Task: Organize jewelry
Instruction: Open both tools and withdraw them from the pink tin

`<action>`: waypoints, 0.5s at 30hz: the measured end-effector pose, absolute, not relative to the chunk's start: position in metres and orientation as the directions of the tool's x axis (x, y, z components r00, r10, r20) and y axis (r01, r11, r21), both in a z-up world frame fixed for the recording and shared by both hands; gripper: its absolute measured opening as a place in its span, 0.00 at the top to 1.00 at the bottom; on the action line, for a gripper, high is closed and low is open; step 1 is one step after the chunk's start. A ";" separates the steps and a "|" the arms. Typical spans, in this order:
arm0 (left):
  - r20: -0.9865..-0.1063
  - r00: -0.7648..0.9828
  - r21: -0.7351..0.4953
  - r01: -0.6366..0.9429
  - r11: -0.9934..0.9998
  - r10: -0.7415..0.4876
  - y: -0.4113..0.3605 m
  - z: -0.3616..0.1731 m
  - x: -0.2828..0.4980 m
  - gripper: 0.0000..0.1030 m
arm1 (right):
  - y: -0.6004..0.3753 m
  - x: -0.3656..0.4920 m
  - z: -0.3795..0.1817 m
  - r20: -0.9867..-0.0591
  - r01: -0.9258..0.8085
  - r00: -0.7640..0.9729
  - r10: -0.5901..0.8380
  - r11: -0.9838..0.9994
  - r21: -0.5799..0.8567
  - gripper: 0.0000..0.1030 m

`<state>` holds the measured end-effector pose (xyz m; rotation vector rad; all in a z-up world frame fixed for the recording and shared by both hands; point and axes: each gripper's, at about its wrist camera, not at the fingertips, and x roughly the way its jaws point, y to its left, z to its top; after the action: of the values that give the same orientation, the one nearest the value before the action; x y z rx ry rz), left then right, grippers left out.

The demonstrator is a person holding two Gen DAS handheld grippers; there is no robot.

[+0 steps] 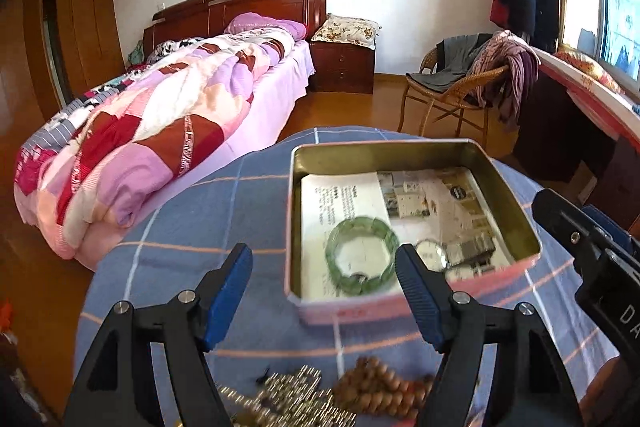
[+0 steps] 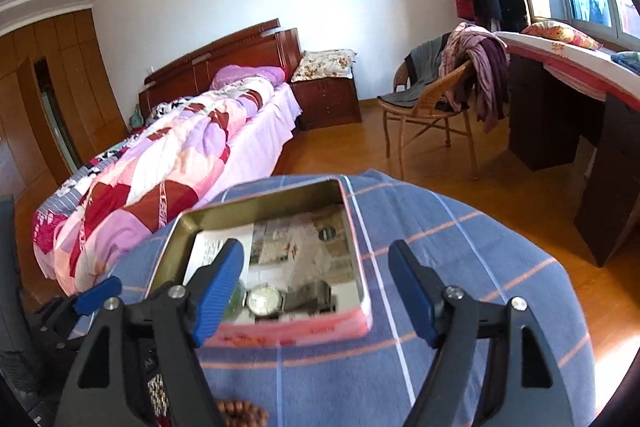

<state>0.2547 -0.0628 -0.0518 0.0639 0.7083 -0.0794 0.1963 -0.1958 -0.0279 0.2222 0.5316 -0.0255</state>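
Both grippers hang with jaws spread wide and nothing between them. In the left wrist view the left gripper (image 1: pixel 324 267) frames the near left corner of the open tin (image 1: pixel 516 211), which sits at centre right of the frame on the blue checked cloth (image 1: pixel 192 211). Inside the tin, on a printed leaflet (image 1: pixel 424 199), lie a green bangle (image 1: pixel 362 253) and, just beside it to the right, a wristwatch (image 1: pixel 432 253). Not yet stowed, at the bottom edge of that frame, are a wooden bead string (image 1: pixel 380 387) and a blurred metal chain (image 1: pixel 296 399), touching or nearly so. In the right wrist view the right gripper (image 2: pixel 316 271) hovers over the tin's near right side, the watch just right of its left finger. The likely trouble from here: the beads and chain lie so close that a pinch on one may drag the other along or tangle them, and a finger lowered carelessly could knock the light tin's rim and shove it across the cloth.
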 end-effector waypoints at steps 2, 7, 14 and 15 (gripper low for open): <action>-0.651 0.759 0.048 0.089 0.995 -0.036 -0.060 -0.051 0.246 0.28 | -0.196 0.187 -0.030 -0.513 0.085 0.857 0.034 0.975 0.207 0.24; -0.652 0.757 0.066 0.091 0.994 -0.026 -0.054 -0.049 0.222 0.28 | -0.196 0.172 -0.034 -0.555 0.108 0.832 0.015 0.976 0.188 0.24; -0.654 0.756 0.080 0.094 0.992 -0.019 -0.048 -0.049 0.196 0.28 | -0.193 0.144 -0.039 -0.577 0.107 0.817 0.004 0.981 0.160 0.24; -0.655 0.756 0.086 0.097 0.992 -0.018 -0.046 -0.049 0.191 0.28 | -0.193 0.140 -0.040 -0.581 0.106 0.814 0.002 0.983 0.152 0.24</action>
<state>0.1905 -0.0462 -0.0493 0.1171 0.7116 -0.0629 0.1402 -0.1925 -0.0396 0.1813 0.6179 -0.0555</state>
